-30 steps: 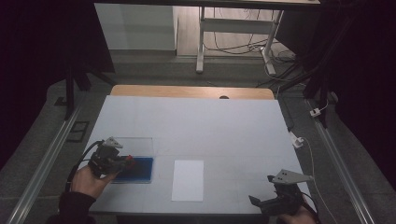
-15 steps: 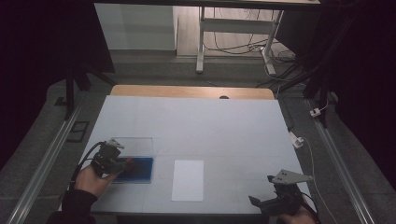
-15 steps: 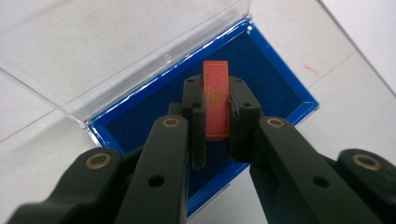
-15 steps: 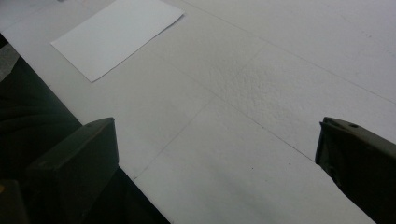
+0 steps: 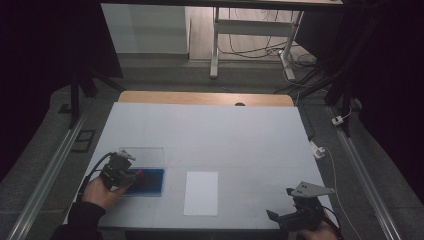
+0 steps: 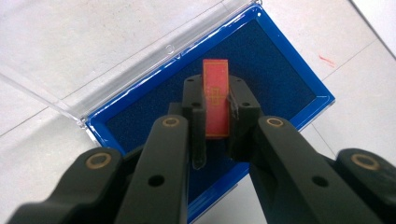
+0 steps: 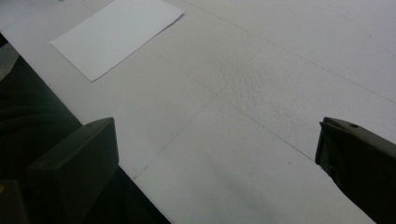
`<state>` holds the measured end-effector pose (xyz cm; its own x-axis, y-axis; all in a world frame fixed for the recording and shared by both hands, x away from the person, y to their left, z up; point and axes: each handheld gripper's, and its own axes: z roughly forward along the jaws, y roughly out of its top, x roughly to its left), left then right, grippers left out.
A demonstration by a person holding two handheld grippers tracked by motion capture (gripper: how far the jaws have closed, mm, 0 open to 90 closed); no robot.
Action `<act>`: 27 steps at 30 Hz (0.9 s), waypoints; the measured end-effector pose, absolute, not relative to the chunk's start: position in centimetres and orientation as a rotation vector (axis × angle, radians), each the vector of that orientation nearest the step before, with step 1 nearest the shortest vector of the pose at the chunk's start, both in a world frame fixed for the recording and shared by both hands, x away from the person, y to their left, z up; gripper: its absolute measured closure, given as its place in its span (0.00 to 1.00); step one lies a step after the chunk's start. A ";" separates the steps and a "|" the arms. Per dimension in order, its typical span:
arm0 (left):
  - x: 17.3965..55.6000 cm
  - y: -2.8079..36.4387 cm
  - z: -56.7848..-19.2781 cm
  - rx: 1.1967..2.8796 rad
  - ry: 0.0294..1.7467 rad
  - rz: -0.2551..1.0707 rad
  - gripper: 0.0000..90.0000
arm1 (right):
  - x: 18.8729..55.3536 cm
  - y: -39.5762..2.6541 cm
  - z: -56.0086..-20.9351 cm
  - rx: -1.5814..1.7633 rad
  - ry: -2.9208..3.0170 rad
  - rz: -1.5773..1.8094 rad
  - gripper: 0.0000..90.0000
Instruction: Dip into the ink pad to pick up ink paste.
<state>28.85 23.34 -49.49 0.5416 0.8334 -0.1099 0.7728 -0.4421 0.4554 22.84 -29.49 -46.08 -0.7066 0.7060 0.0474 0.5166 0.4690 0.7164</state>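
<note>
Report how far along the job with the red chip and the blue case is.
Done: the blue case lies open, its clear lid flat on the table. In hand: the left gripper is shut on the red chip over the case's dark foam. Left: moving the chip on, likely to the white sheet, which lies bare. The right gripper waits open over the table.

Red card [image 6: 216,99]: narrow rectangle, pale printed markings, held upright on its long edge above the blue case [image 6: 285,74]. Case: shallow, blue-rimmed, dark blue foam lining, clear lid [image 6: 93,51] laid open flat behind it, lying at table's near-left.
</note>
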 end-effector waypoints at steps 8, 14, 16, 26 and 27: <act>28.4 22.2 -49.4 2.380 1.294 0.276 0.89 | 22.9 -29.4 -46.1 1.045 2.469 1.070 0.00; 28.7 23.3 -49.6 2.313 1.319 0.182 0.89 | 22.9 -29.4 -46.1 1.046 2.469 1.070 0.00; 28.9 23.7 -49.7 2.284 1.331 0.149 0.89 | 22.9 -29.4 -46.1 1.048 2.468 1.072 0.00; 28.5 22.8 -49.5 2.335 1.315 0.229 0.89 | 22.9 -29.4 -46.1 1.044 2.473 1.062 0.00; 28.5 22.9 -49.5 2.330 1.319 0.220 0.89 | 22.9 -29.3 -46.1 1.043 2.473 1.058 0.00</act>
<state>28.55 22.89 -49.50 0.5296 0.8444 -0.0811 0.7723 -0.4404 0.4579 22.92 -29.34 -46.12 -0.7104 0.7025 0.0432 0.5163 0.4784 0.7103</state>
